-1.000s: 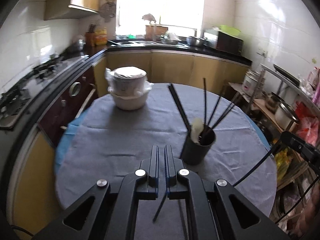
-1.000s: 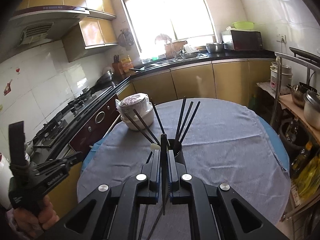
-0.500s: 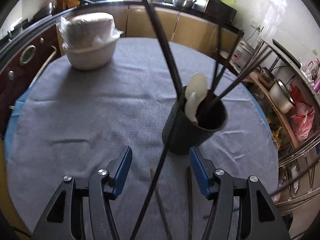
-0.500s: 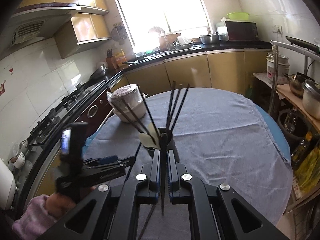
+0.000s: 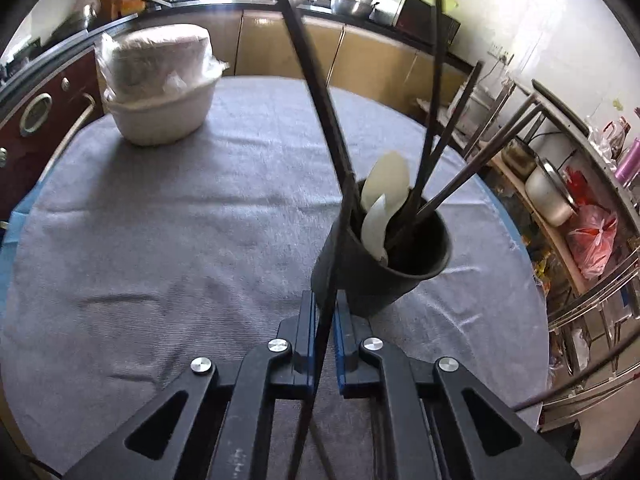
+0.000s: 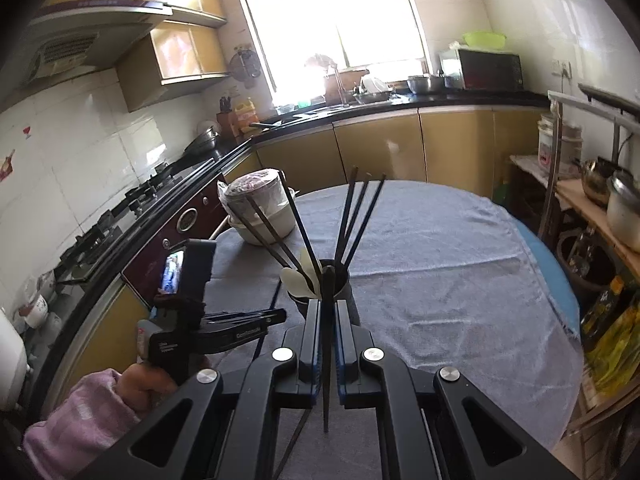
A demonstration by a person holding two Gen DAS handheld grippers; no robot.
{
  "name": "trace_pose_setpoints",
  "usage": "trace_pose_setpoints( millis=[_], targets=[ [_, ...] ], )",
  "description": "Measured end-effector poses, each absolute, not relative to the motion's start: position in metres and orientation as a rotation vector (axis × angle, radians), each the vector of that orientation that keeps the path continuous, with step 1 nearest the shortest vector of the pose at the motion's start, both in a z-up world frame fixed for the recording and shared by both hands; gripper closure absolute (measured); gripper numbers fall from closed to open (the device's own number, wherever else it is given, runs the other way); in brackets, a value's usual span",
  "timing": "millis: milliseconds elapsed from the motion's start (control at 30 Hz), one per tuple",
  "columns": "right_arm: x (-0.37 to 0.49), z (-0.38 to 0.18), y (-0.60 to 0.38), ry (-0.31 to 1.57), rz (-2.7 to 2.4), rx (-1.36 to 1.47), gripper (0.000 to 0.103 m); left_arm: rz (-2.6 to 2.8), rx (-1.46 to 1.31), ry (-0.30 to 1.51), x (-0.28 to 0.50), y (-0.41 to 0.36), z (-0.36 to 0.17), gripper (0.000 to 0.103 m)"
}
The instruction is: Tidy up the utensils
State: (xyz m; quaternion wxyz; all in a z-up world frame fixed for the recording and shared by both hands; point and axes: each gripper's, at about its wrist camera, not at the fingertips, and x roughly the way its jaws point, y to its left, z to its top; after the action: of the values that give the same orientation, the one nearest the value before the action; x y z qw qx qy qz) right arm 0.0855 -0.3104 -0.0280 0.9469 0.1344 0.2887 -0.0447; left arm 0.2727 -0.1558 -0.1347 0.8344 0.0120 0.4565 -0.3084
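Observation:
A black utensil cup [image 5: 384,264] stands on the grey cloth of the round table [image 5: 168,216]. It holds several black chopsticks [image 5: 436,136] and two white spoons [image 5: 386,196]. My left gripper [image 5: 323,312] is shut on a black chopstick [image 5: 320,360] just in front of the cup's near side. My right gripper [image 6: 328,312] is shut on another black chopstick [image 6: 327,344], held upright in front of the cup [image 6: 320,292]. The left gripper also shows in the right wrist view [image 6: 276,314], left of the cup.
A wrapped white pot [image 5: 156,88] sits at the table's far left. More chopsticks [image 5: 320,456] lie on the cloth under the left gripper. A metal rack with pots [image 5: 560,200] stands to the right. Counters and a stove [image 6: 120,208] run behind and to the left.
My left gripper was open around a chopstick beside the cup half a second ago; it has shut on that chopstick. The right gripper stays shut on its chopstick.

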Motion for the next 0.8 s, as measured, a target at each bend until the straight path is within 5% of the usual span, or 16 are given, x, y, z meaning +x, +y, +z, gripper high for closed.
trace_pose_setpoints(
  millis=[800],
  targets=[
    [0.101,0.078,-0.293,0.33,-0.127,0.14,0.097,-0.645,-0.076,0.515,0.23,-0.138,0.043,0.097]
  ],
)
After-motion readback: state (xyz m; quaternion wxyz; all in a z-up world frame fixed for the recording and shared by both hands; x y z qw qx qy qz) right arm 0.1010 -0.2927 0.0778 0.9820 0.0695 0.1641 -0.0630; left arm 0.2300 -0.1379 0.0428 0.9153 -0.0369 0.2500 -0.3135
